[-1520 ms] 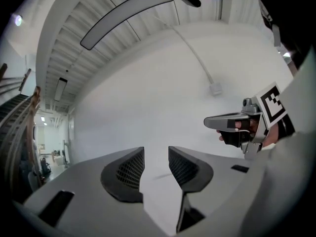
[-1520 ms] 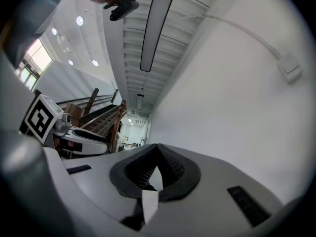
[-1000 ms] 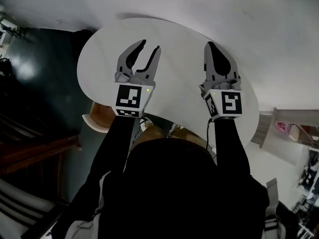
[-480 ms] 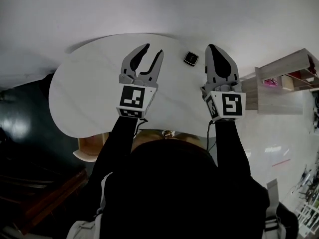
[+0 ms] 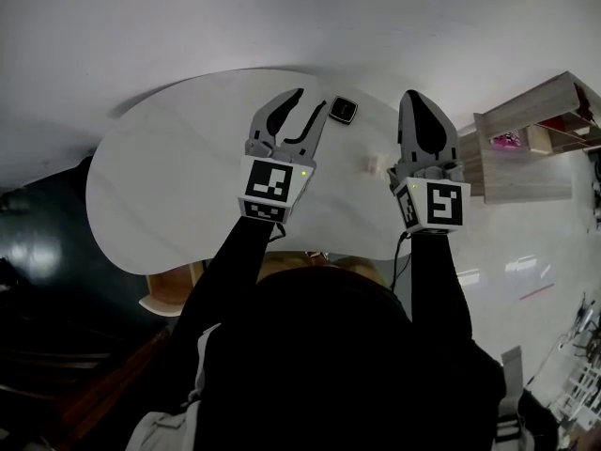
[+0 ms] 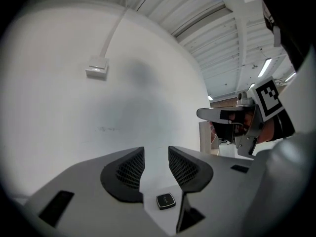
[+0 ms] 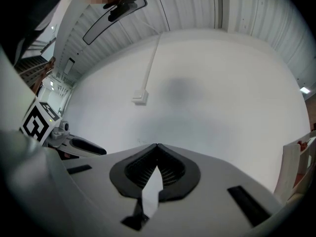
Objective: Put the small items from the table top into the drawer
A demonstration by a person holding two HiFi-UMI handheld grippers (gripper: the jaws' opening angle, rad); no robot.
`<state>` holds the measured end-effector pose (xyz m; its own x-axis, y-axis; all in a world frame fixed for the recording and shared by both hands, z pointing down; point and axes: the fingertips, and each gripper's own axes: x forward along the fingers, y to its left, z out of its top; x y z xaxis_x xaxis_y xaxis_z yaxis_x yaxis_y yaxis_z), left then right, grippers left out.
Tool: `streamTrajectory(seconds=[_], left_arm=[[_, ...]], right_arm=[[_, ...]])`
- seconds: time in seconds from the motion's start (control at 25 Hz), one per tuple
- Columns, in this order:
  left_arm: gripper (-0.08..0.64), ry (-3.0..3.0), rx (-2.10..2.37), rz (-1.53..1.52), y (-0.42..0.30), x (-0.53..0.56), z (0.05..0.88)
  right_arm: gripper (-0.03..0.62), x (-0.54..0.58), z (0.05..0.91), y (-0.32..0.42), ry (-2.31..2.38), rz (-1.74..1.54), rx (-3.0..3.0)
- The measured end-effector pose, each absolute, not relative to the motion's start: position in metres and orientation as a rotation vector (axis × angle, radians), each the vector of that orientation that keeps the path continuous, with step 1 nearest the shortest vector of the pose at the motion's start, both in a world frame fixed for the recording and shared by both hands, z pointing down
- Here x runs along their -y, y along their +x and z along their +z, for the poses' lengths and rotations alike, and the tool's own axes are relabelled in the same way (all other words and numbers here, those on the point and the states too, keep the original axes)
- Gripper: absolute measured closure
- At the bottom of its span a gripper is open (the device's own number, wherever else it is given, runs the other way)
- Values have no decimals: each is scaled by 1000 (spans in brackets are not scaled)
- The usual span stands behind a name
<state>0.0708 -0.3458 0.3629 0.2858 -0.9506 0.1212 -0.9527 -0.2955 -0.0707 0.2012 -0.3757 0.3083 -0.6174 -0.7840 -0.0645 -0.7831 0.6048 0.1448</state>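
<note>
Your left gripper (image 5: 311, 100) hovers over the far part of the white desk (image 5: 169, 186), its 2 jaws standing about half apart with nothing gripped. In the left gripper view (image 6: 155, 152) the ribbed pads (image 6: 131, 168) face each other across a clear gap, and the small black square item (image 6: 166, 200) shows low in that gap, lying flat on the desk and touching neither pad. From the head view, that black square item (image 5: 343, 110) sits near the desk's far edge, just beside the left jaw tips at about 2 o'clock from them.

Your right gripper (image 5: 414, 95) is level with the left one, well apart from it at 3 o'clock, and its jaws are pressed together, holding nothing. The right gripper view (image 7: 157, 146) confirms this: the 2 pads meet at the tips, with only a sliver of white desk visible beneath them.

A small pale item (image 5: 374, 163) lies on the desk between the 2 grippers, at about 9 o'clock from the right gripper's body; it is too small to say what it is.

Beyond the desk stands a plain white wall (image 5: 282, 17), with a small wall box (image 6: 97, 70) and a thin conduit running up from it. A pale wooden shelf unit (image 5: 526, 148) stands past the desk's end at 3 o'clock. Your dark sleeves (image 5: 225, 271) fill the lower part of the head view.
</note>
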Motion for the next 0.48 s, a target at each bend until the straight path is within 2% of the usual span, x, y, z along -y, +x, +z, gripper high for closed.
streamTrajectory(seconds=[0.08,0.24,0.48], left_arm=[[391,2499,1820,219,81,356,374],[304,2463,1721,254,106,382,416],[245,2373,1571,420,137,411,491]], right_arm=[[566,378,313,205,1384,-237,2798],[566,382,319,221,1412,-217,2766],[566,384,342,255,1470,-157,2686]])
